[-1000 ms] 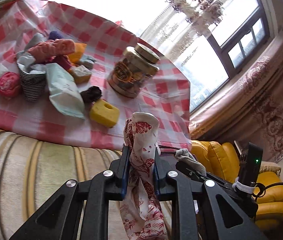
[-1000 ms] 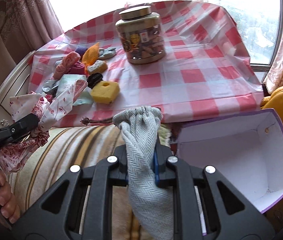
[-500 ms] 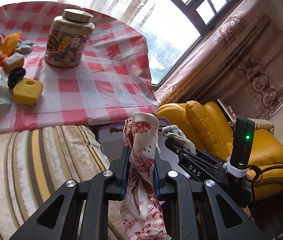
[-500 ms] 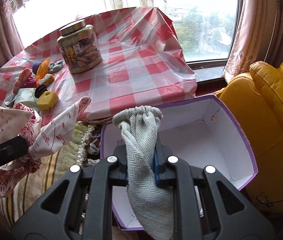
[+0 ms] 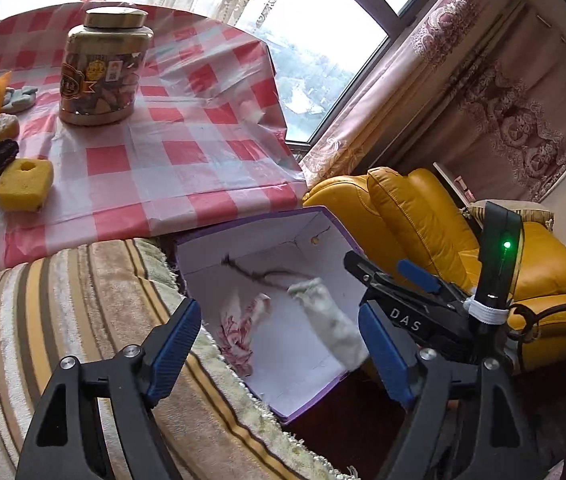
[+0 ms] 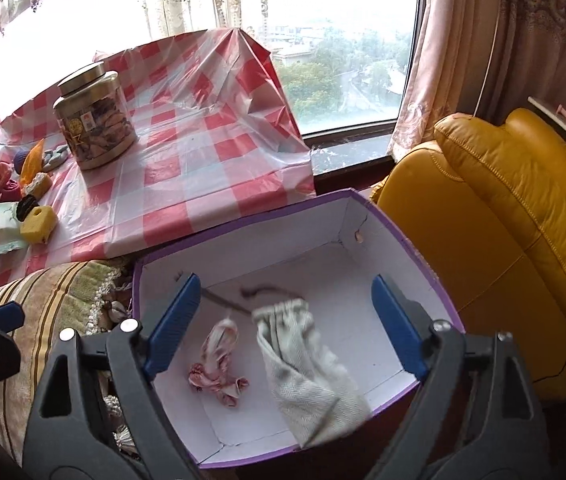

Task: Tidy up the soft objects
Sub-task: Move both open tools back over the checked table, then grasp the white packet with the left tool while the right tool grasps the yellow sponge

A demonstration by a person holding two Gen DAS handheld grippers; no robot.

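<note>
Purple box (image 6: 383, 216), two cloths inside (one floral (image 6: 219, 364), one grey (image 6: 311, 380)), both claws (image 5: 279, 344) (image 6: 287, 324) apart.

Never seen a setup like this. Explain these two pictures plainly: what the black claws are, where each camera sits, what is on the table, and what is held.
No robot here: a person holds a two-finger clamp in each hand, with a camera on each looking along its blue-padded fingers. One picture is from the left gripper, the other from the right gripper. Both are open and hold nothing. Below them a red-patterned cloth and a grey drawstring pouch are in the purple-edged box; the pouch looks blurred, perhaps falling. On the checked table stand a jar, a yellow sponge and a heap of small soft items.
</note>
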